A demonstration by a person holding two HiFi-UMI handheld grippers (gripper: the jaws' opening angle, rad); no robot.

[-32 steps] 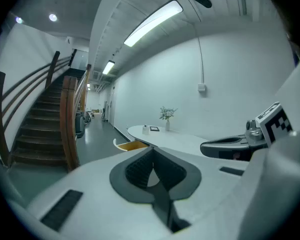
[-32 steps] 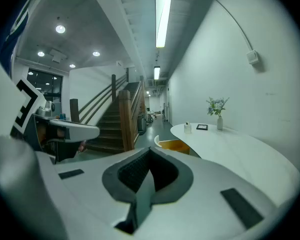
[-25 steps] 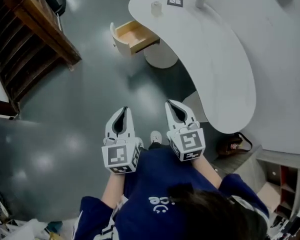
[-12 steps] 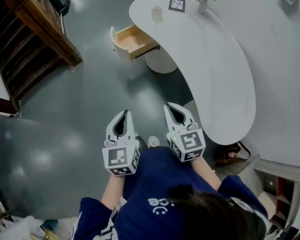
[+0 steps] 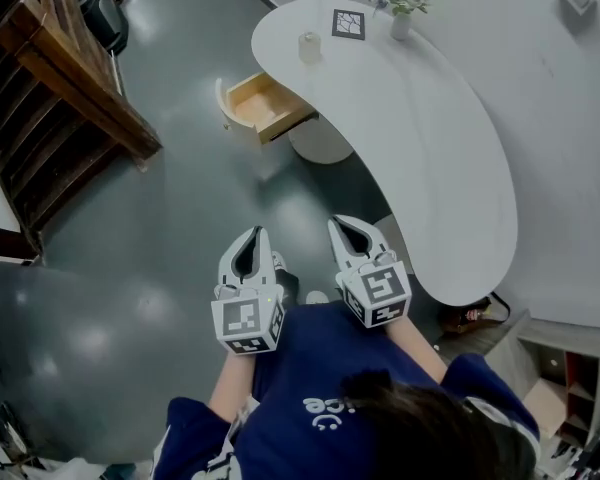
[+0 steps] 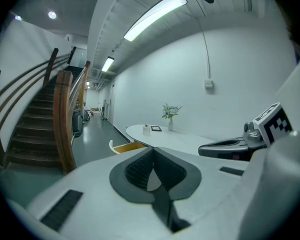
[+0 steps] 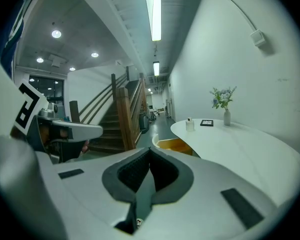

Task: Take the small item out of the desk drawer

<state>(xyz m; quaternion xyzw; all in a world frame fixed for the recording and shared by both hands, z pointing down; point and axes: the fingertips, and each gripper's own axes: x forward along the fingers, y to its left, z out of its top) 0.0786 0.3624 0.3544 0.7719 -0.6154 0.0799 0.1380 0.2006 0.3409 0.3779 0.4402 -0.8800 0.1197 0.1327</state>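
Observation:
The wooden desk drawer (image 5: 264, 105) stands pulled out from the left end of the curved white desk (image 5: 450, 158), far ahead of both grippers. Only bare wood shows inside it from here. A small pale jar (image 5: 309, 47) stands on the desk top above the drawer. My left gripper (image 5: 253, 240) and right gripper (image 5: 351, 230) are held side by side close to the person's body, both shut and empty. The drawer (image 6: 127, 146) appears small past the left gripper (image 6: 152, 152) in its own view. It also shows beyond the right gripper (image 7: 150, 152) as an open drawer (image 7: 176, 145).
A wooden staircase with a handrail (image 5: 75, 78) runs along the left. A marker card (image 5: 348, 24) and a vase of flowers (image 5: 400, 8) stand on the desk's far end. The desk's round pedestal (image 5: 320, 140) sits behind the drawer. Grey floor (image 5: 180, 208) lies between me and the drawer.
The person has stepped a little forward, one foot now showing beside the left gripper. Both grippers stay shut and level, shifted slightly in the view.

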